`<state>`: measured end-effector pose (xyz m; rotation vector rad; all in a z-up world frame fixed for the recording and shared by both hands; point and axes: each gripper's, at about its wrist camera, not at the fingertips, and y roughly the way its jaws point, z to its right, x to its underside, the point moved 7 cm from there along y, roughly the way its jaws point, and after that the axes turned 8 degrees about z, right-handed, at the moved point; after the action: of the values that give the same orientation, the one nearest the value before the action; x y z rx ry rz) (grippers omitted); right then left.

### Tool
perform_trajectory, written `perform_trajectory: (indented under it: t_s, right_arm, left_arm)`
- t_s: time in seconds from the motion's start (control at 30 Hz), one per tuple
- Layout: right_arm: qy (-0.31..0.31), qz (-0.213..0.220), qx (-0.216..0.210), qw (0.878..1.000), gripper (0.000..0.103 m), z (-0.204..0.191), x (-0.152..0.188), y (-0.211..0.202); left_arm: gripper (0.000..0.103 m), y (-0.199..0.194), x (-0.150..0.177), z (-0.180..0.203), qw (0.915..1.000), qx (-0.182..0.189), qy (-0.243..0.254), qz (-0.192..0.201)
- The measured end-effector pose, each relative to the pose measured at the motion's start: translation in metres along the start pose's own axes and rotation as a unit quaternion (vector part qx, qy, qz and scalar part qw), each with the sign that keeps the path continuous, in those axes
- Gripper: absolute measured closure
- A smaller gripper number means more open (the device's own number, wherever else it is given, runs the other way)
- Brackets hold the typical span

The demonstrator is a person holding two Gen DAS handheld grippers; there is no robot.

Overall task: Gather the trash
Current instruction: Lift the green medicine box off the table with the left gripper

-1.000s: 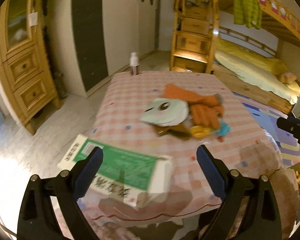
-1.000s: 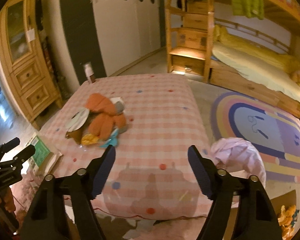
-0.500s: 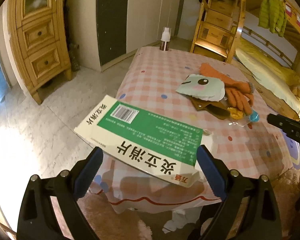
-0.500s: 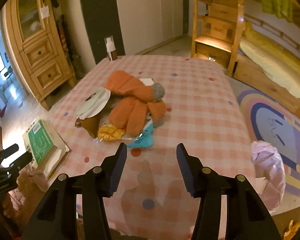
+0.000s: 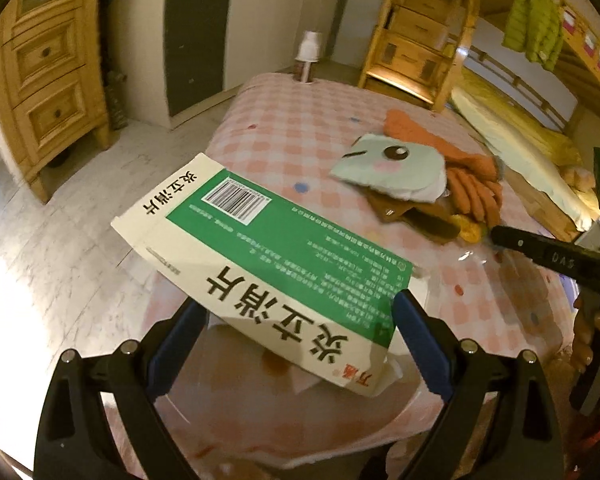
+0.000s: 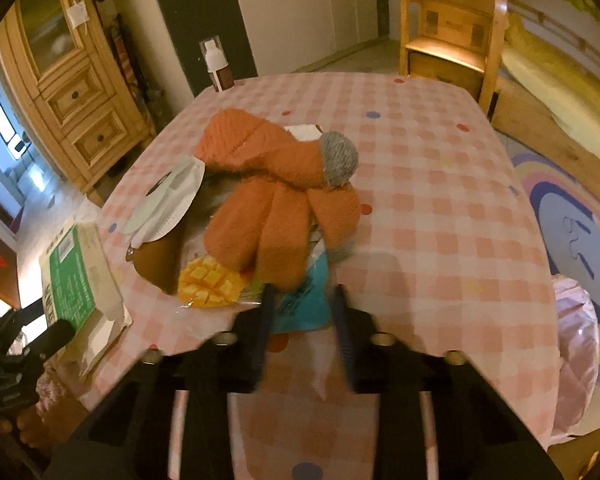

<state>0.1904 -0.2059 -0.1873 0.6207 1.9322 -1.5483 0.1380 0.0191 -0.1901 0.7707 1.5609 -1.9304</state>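
Checked pink tablecloth (image 6: 440,184) holds the litter — left gripper (image 5: 296,316), jaws wide, straddles the green carton (image 5: 272,248) at the near-left edge and should close squarely, while right gripper (image 6: 302,312), jaws narrow, flanks the blue wrapper (image 6: 304,304).

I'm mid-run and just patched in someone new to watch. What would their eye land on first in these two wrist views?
Probably the green-and-white carton, filling the foreground of the left wrist view, lying at the table's near-left corner between the fingers of the left gripper. Next, the orange knitted gloves heaped mid-table over the mango-print wrapper and blue wrapper, with the right gripper closing around the blue one.
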Motion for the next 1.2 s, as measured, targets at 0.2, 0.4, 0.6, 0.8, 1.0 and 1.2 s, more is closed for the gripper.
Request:
perform_trajectory:
  t_s: [0.2, 0.4, 0.6, 0.8, 1.0, 1.2]
  right_arm:
    - [0.004, 0.001, 0.020, 1.000, 0.091, 0.009, 0.005, -0.009]
    - [0.028, 0.005, 0.043, 0.999, 0.091, 0.035, 0.014, -0.027]
    - [0.038, 0.006, 0.048, 0.998, 0.091, 0.043, 0.024, -0.038]
    - [0.037, 0.019, 0.049, 0.998, 0.059, 0.045, 0.023, -0.048]
    - [0.037, 0.037, 0.047, 0.998, 0.054, 0.045, 0.024, -0.061]
    - [0.043, 0.042, 0.051, 0.997, 0.054, 0.047, 0.025, -0.067]
  left_arm:
    - [0.012, 0.026, -0.023, 0.037, 0.9978, 0.034, 0.057, -0.001]
    - [0.012, 0.049, -0.039, 0.069, 0.9937, 0.062, 0.094, -0.001]
    - [0.012, 0.061, -0.058, 0.091, 0.9891, 0.059, 0.134, 0.017]
    - [0.012, 0.034, -0.047, 0.088, 0.9880, 0.055, 0.141, 0.031]
    - [0.012, 0.014, -0.018, 0.073, 0.9933, 0.032, 0.110, 0.015]
    - [0.007, 0.021, -0.023, 0.094, 0.9928, -0.004, 0.117, 0.022]
